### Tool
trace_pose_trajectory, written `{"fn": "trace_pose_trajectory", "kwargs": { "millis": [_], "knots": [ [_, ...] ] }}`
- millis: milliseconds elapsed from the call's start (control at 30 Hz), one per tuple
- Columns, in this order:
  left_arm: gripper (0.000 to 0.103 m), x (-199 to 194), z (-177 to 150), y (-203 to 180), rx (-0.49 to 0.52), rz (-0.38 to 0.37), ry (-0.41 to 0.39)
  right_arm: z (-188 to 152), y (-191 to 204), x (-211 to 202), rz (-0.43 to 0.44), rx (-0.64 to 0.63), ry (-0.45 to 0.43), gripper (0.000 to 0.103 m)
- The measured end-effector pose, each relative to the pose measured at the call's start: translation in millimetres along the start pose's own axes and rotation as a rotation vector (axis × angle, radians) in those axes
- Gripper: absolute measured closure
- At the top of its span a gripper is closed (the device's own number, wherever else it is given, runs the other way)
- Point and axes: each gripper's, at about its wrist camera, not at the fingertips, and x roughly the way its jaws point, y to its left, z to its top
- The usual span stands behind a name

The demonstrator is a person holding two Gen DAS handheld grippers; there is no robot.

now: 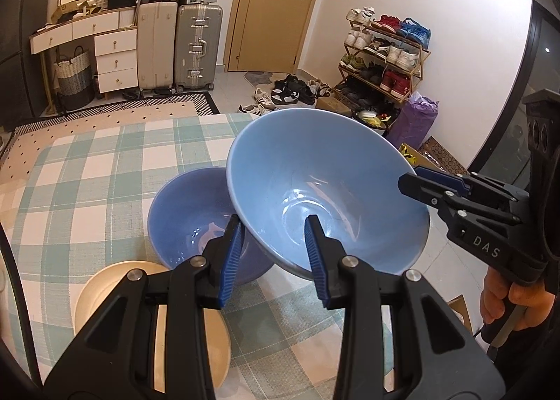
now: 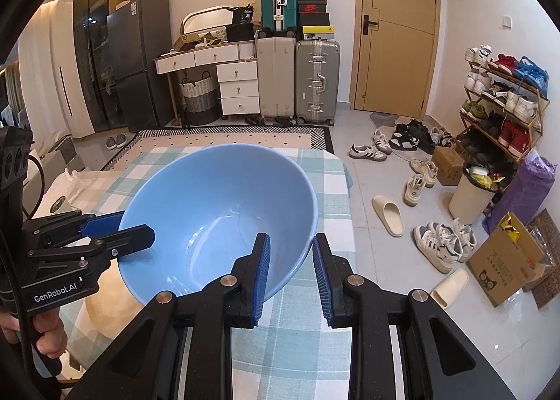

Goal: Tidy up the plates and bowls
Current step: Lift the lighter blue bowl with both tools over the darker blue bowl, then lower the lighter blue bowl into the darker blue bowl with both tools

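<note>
Nearest my left camera, my left gripper [image 1: 273, 225] has its jaws clamped on the near rim of the light blue bowl [image 1: 315, 186], one blue pad inside the wall and one outside. My right gripper [image 2: 292, 242] likewise has its jaws clamped on the same bowl's rim at roughly 4 o'clock in the right wrist view; in the left wrist view it meets the rim at 3 o'clock. I hold the bowl tilted, lifted clear of the tabletop [image 1: 87, 169], which wears a green-and-white checked cloth.

Bowl condition: glossy, smooth, pale blue inside and out, deep with a narrow base. Nothing sits in it; only light reflections show at the bottom.

At 9 o'clock of the held bowl, a second, darker blue bowl [image 1: 182, 211] rests on the cloth, also holding nothing visible. At 7 o'clock, a cream plate [image 1: 105, 284] lies on the cloth, partly hidden behind my left gripper.
</note>
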Motion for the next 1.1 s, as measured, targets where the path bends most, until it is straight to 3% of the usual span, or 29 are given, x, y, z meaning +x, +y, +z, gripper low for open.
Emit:
{"fn": "trace_pose_trajectory", "kwargs": {
  "millis": [600,1100],
  "knots": [
    [0.071,-10,7,56,-0.068,0.047,-0.029,21,36,24,0.035,-0.041,0.005,0.077],
    [0.071,9,10,92,-0.082,0.085,-0.026,22,58,58,0.05,-0.05,0.033,0.077]
  ]
}}
